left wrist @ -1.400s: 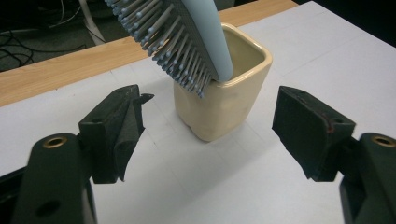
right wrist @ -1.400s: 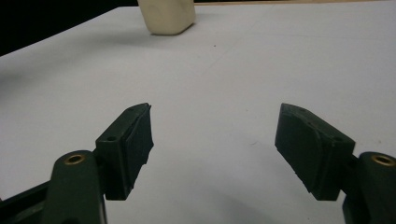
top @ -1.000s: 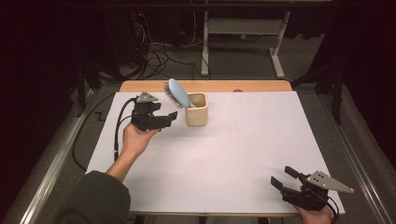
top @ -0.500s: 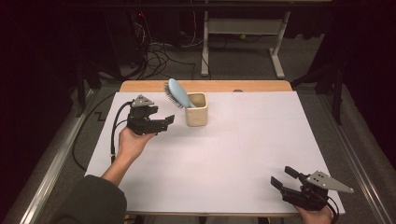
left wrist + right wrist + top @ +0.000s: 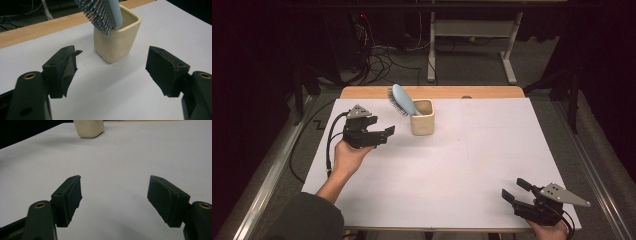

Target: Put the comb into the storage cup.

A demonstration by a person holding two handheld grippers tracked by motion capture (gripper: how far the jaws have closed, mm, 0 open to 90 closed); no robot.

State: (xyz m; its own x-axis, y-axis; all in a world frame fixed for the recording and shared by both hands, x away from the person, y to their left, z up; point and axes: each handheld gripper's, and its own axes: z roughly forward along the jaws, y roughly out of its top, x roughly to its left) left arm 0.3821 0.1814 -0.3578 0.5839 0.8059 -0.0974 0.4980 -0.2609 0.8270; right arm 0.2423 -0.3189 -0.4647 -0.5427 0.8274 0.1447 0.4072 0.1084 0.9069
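High view: the cream cup (image 5: 422,118) stands upright on the white table (image 5: 472,165) near its far edge, a blue hairbrush (image 5: 404,100) leaning out of it. The left gripper (image 5: 388,132) hovers just left of the cup, apart from it, jaws spread and empty. The right gripper (image 5: 515,189) sits at the near right corner, well apart.

Left gripper view: cup (image 5: 117,40) and hairbrush (image 5: 105,12) lie ahead, beyond the spread jaws.

Right gripper view: jaws spread, empty; cup (image 5: 88,128) far off
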